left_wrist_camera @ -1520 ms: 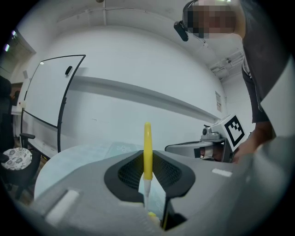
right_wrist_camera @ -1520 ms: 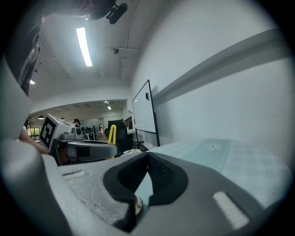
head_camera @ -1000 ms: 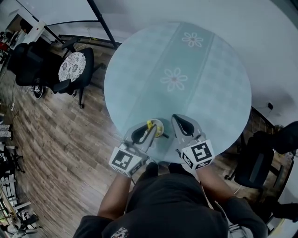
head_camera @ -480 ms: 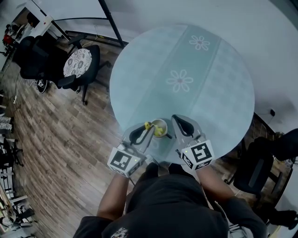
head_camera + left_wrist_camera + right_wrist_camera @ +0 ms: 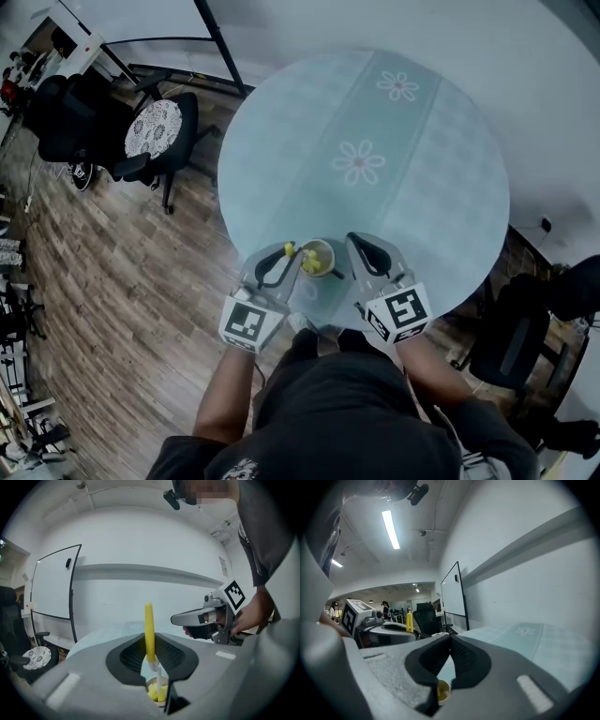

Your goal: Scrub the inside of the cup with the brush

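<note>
A small cup (image 5: pixel 319 259) stands on the round pale-blue table (image 5: pixel 394 122) near its front edge. My left gripper (image 5: pixel 286 260) is shut on the brush (image 5: pixel 290 250). The brush's yellow handle (image 5: pixel 149 627) stands upright between the jaws, and its yellow head (image 5: pixel 156 694) sits down inside the cup. My right gripper (image 5: pixel 356 242) hovers just right of the cup, jaws shut with nothing between the tips. In the right gripper view the cup (image 5: pixel 443 690) shows low between the jaws, and whether they touch it is hidden.
The table's front edge lies just under both grippers, with wood floor below. Black office chairs (image 5: pixel 150 131) stand at the left and another (image 5: pixel 511 337) at the right. A whiteboard (image 5: pixel 51 583) stands beyond the table.
My left gripper has shifted slightly left, tilting the brush handle that way while its head stays in the cup. The right gripper and the cup have stayed put.
</note>
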### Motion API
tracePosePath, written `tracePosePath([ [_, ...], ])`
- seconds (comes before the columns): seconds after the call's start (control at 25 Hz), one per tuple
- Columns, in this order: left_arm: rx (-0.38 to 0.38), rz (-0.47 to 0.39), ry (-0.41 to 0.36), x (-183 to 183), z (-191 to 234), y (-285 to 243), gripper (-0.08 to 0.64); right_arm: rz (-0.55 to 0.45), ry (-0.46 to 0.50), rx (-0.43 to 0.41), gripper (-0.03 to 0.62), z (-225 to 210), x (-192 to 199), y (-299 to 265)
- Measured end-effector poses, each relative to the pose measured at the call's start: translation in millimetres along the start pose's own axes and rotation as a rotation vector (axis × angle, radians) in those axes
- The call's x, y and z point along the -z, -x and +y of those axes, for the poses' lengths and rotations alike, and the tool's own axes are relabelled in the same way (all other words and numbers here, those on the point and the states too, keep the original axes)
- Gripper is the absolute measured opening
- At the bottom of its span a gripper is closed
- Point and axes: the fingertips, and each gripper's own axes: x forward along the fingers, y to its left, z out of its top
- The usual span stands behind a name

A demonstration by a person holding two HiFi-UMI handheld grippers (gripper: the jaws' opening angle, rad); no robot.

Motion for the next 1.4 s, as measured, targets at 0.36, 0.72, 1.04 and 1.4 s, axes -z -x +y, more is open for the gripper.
tracePosePath([
  [0.36,-0.068,-0.019,-0.048,-1.5,13.3,-21.2,0.06,0.007,-0.006,0.02,0.002,-5.7,5.2,8.0],
  [0.72,-0.042,-0.042,-0.023,-7.3,14.1,-54.6,0.055,0.012,-0.013,0.041,0.002,-18.9,10.4,11.1],
  [1.04,-0.035,-0.06,0.016,-10.9,11.8,-72.0,0.055,0.016,-0.02,0.053,0.002,-31.2,12.1,14.0],
  [1.4,-0.013,-0.061,0.099,-9.8,4.6,-74.8,0.055,0.017,-0.023,0.054,0.002,-36.5,14.2,13.4],
])
